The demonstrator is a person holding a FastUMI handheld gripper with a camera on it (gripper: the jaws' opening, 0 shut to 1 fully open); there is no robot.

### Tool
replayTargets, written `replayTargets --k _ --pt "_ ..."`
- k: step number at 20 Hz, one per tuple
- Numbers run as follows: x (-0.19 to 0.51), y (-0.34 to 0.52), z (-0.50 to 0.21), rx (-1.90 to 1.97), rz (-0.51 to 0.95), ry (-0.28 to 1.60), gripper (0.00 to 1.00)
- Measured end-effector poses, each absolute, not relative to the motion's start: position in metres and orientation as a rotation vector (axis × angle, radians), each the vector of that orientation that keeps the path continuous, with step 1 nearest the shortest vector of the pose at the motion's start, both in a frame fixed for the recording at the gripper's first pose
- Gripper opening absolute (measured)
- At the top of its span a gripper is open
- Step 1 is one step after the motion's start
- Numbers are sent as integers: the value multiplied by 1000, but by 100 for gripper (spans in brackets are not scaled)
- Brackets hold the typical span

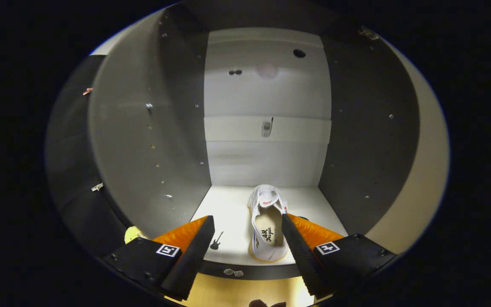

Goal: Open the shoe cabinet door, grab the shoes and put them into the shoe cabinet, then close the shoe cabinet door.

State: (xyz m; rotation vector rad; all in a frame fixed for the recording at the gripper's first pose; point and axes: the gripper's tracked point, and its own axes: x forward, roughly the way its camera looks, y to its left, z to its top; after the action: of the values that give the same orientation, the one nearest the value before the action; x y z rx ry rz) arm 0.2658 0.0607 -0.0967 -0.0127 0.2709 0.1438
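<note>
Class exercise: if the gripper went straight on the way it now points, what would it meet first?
Probably the white shoe on the cabinet floor, lying between the open gripper fingers nearer the right one; beyond it, the cabinet's back wall. Depth is uncertain.

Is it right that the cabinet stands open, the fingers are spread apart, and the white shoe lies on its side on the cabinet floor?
Not quite. The gripper view shows the white shoe standing upright on its sole on the floor of the open shoe cabinet, its opening facing up. The gripper does have its fingers spread apart, the shoe between them, close to the right one.

The right tong's finger [293, 238] hides the shoe's [267, 221] side.
</note>
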Motion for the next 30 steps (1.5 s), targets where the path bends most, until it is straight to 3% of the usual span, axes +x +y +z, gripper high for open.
replayTargets --k 6,20,26,30 --pt "149 38 -14 -26 109 62 99" --pt "-84 -71 24 -125 -24 -72 98" --pt "-146 -183 16 -42 -242 -73 98" --pt "-148 -250 -6 -1 -354 -28 98"
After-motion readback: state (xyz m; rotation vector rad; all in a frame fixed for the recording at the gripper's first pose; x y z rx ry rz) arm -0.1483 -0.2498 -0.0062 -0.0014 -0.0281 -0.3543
